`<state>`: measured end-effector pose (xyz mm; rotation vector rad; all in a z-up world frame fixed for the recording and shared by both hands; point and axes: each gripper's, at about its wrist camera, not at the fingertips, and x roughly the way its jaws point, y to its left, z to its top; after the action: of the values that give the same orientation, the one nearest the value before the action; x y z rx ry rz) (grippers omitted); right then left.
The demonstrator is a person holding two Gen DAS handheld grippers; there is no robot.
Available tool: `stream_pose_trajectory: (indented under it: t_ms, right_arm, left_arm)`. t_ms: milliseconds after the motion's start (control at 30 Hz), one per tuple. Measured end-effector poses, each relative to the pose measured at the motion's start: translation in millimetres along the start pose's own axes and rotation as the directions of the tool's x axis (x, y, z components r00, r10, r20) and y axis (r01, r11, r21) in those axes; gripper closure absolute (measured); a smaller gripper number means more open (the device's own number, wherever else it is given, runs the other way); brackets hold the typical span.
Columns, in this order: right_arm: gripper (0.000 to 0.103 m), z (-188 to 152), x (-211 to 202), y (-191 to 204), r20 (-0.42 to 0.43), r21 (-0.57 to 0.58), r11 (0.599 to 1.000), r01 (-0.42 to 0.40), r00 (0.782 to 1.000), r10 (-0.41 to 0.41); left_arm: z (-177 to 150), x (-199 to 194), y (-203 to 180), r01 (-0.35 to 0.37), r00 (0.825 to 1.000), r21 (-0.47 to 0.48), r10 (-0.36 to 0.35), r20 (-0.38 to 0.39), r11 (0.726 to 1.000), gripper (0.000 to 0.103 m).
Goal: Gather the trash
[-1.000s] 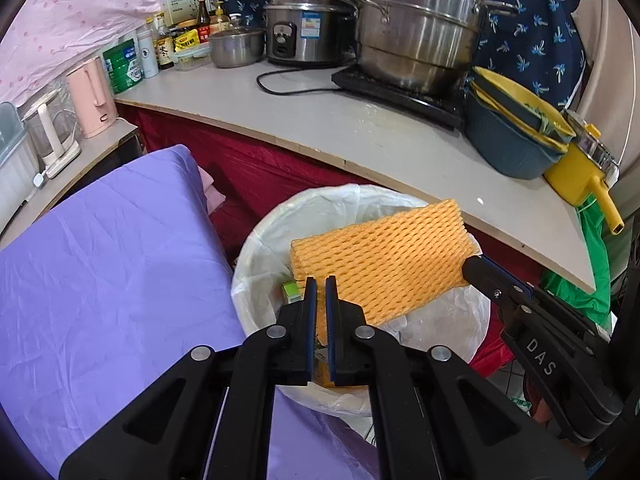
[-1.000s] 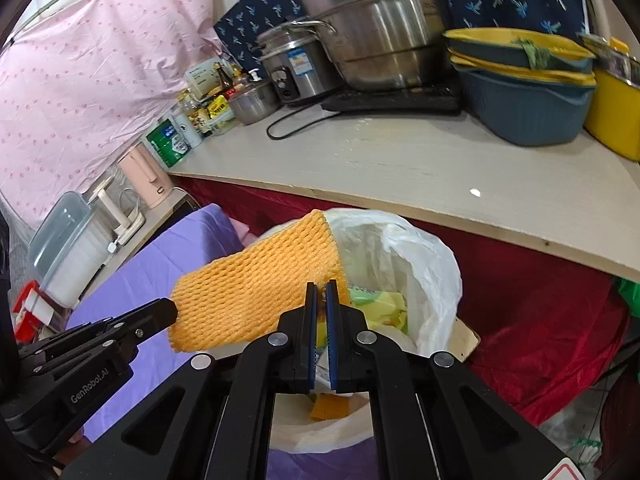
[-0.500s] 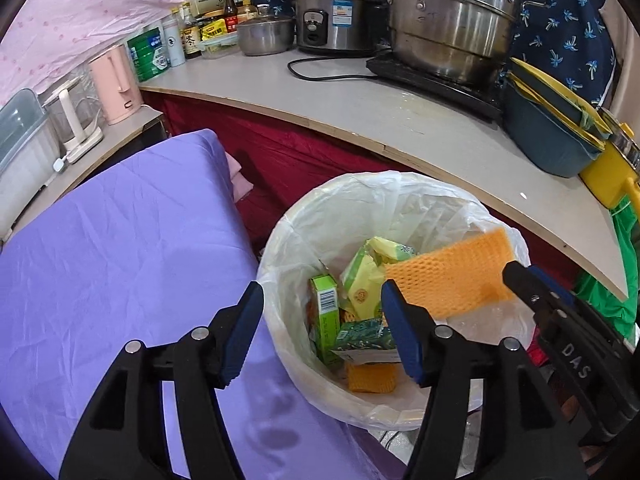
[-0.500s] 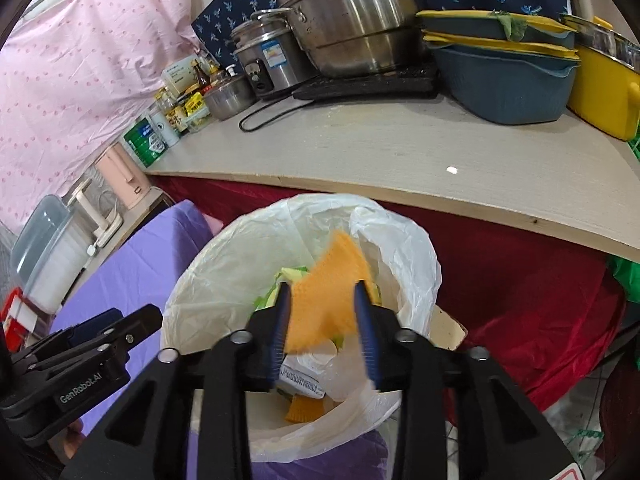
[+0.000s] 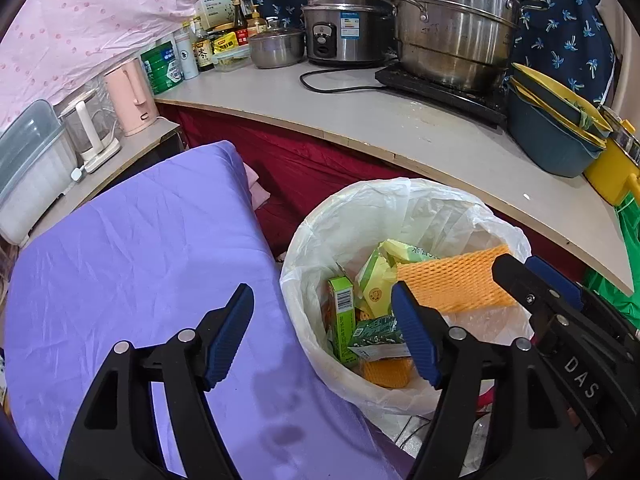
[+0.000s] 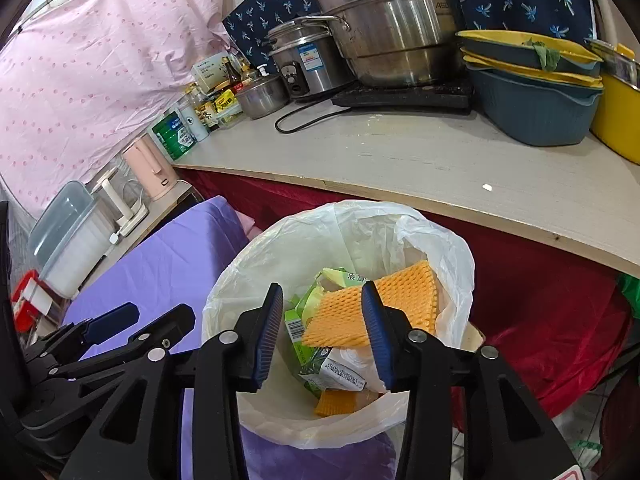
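Note:
A bin with a white liner (image 5: pixel 360 200) (image 6: pixel 352 216) stands below both grippers. Inside it lie green cartons (image 5: pixel 342 312) (image 6: pixel 298 328), yellow-green wrappers and an orange foam net (image 5: pixel 452 284) (image 6: pixel 384 304), which leans against the liner's right side. My left gripper (image 5: pixel 322 308) hovers over the bin's left rim. Its jaws are opening and nothing is between the pads. My right gripper (image 6: pixel 322 300) hangs above the bin's middle. Its jaws are opening too, and the net lies loose below them, untouched. Each gripper shows in the other's view: right gripper (image 5: pixel 518 268), left gripper (image 6: pixel 160 314).
A purple cloth surface (image 5: pixel 132 260) lies left of the bin. Behind runs a pale counter (image 5: pixel 400 128) with a steel steamer pot (image 5: pixel 452 28), a rice cooker (image 5: pixel 344 24), stacked blue and yellow basins (image 5: pixel 556 132) and bottles. A pink kettle (image 5: pixel 130 96) stands far left. Red cloth (image 6: pixel 540 300) hangs under the counter.
Both grippers were shut on the orange foam net above the bin. Both have opened, and the net has dropped into the bin.

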<state>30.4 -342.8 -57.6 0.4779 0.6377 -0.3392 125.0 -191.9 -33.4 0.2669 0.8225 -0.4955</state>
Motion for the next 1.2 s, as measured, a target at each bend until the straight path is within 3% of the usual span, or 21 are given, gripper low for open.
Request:
stream_pose_trajectory:
  t_ms: [433,733,1033,1200]
  right_arm:
    - [0.042,-12.3,-33.3,8.6,0.019,-0.025,0.998,0.057,0.998,-0.057]
    - [0.038,-28.0,-53.0,10.8,0.014,-0.056,0.990,0.130,0.992,-0.129]
    - [0.027,-45.3,-75.0,15.6,0.027,-0.112,0.969,0.220,0.976,-0.218]
    - [0.022,-55.1,-80.9,18.1,0.027,-0.129,0.965,0.231,0.973,-0.229]
  left_arm:
    - [-14.4,-30.0,6.6,-0.039,0.999,-0.003,0.039,0.024,0.999,0.021]
    - [-28.6,-47.0,8.7,-0.057,0.998,0.007,0.057,0.036,0.998,0.016]
    - [-47.8,-57.4,14.1,-0.079,0.996,-0.002,0.079,0.032,0.997,0.012]
    - [-58.8,-61.4,22.1,-0.096,0.995,-0.021,0.097,0.020,0.995,0.011]
